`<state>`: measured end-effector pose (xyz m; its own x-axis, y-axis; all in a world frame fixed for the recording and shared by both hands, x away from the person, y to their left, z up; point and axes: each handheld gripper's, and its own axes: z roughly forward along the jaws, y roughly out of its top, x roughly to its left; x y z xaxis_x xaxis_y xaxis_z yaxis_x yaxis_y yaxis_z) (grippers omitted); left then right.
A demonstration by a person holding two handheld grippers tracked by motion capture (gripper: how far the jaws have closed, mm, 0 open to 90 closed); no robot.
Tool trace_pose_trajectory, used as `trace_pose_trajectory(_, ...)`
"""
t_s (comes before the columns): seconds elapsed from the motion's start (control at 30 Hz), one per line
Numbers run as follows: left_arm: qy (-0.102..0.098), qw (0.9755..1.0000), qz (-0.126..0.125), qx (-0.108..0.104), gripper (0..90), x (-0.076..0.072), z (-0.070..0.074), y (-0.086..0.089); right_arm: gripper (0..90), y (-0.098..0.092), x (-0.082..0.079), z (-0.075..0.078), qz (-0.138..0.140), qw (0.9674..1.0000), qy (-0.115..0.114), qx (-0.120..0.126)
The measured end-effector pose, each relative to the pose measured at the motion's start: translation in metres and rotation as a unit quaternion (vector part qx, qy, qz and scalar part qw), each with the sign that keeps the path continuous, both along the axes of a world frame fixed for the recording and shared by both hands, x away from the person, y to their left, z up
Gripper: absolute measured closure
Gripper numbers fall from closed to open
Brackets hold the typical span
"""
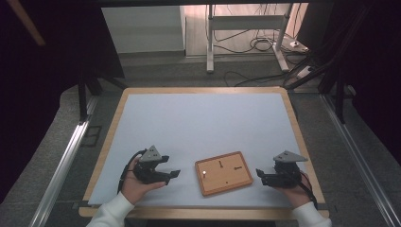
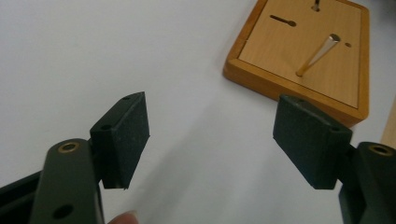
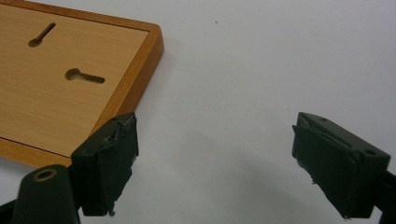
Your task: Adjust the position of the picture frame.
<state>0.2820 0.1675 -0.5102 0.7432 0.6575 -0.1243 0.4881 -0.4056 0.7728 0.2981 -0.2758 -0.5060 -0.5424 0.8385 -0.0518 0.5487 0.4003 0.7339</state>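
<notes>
While both the left gripper (image 1: 173,174) and the right gripper (image 1: 261,176) wait wide open, the wooden picture frame (image 1: 224,172) lies face down between them near the table's (image 1: 198,118) front edge, looking light, stiff and best pinched by its raised rim.

- The right gripper (image 3: 215,163) has its jaws wide apart, with nothing between them.
- A wooden board (image 3: 56,93) lies on the white table (image 3: 261,70), upper left.
- The board has two keyhole slots (image 3: 84,76).
- The left jaw overlaps the board's edge.
</notes>
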Motion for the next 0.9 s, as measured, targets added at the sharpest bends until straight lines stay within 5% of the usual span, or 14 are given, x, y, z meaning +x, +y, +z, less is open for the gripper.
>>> trace_pose_trajectory(0.43, -0.003, 0.9990, -0.045, 0.001, 26.3, -0.008, 0.000, -0.025, 14.7, 0.001, 0.000, 0.000, 0.000, 1.0000, -0.001, -0.002)
trace_pose_trajectory(0.9, -0.008, 0.9979, -0.064, 0.003, 26.9, -0.009, 0.000, -0.056, 14.7, 0.002, 0.000, -0.001, 0.000, 1.0000, -0.001, -0.005)
